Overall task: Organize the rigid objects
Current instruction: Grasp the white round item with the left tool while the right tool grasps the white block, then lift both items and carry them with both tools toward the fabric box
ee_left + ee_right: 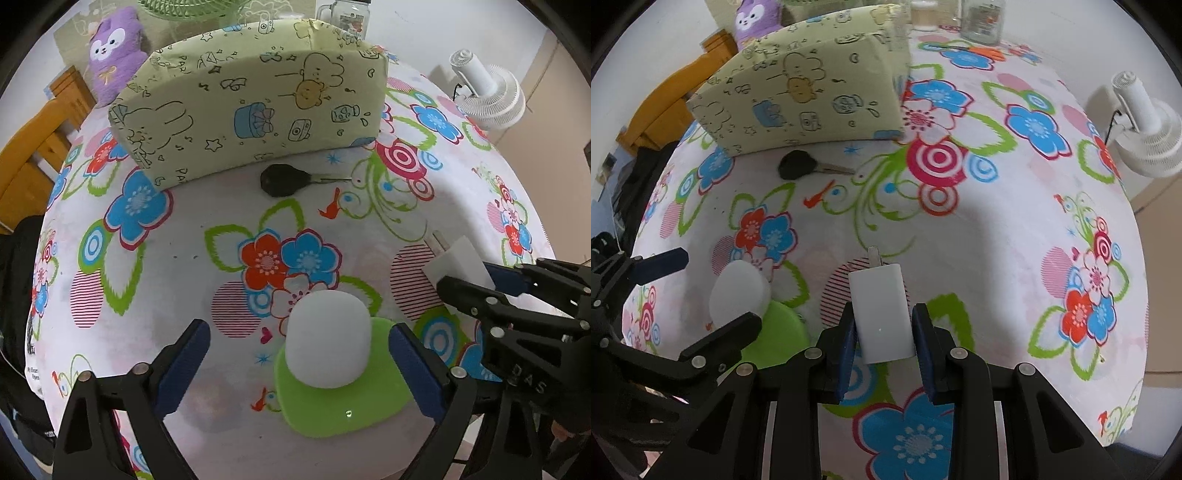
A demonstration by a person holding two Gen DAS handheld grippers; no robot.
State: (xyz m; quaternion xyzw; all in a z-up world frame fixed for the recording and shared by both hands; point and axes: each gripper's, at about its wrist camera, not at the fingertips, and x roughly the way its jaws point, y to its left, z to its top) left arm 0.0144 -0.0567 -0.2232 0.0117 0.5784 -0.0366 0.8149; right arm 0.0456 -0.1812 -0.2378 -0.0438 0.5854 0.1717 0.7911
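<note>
A small lamp with a white dome (pixel 328 339) on a flat green base (pixel 347 410) sits on the flowered tablecloth. My left gripper (pixel 301 365) stands open around it; its right pad is close to the base's edge, the left pad well apart. The lamp (pixel 738 291) also appears in the right wrist view at the left. My right gripper (pixel 882 332) is shut on a white plug charger (pixel 881 314), prongs pointing away; in the left wrist view that charger (pixel 460 262) shows at the right. A black-headed key (pixel 282 181) (pixel 798 164) lies in front of the box.
A pale green cartoon-print box (pixel 251 103) (pixel 801 96) stands at the back. A purple plush toy (pixel 112 51), a glass jar (pixel 982 18), orange-handled scissors (pixel 982 51) and a white fan (pixel 487 92) (pixel 1141 125) lie beyond. A wooden chair (pixel 40 129) stands at the left.
</note>
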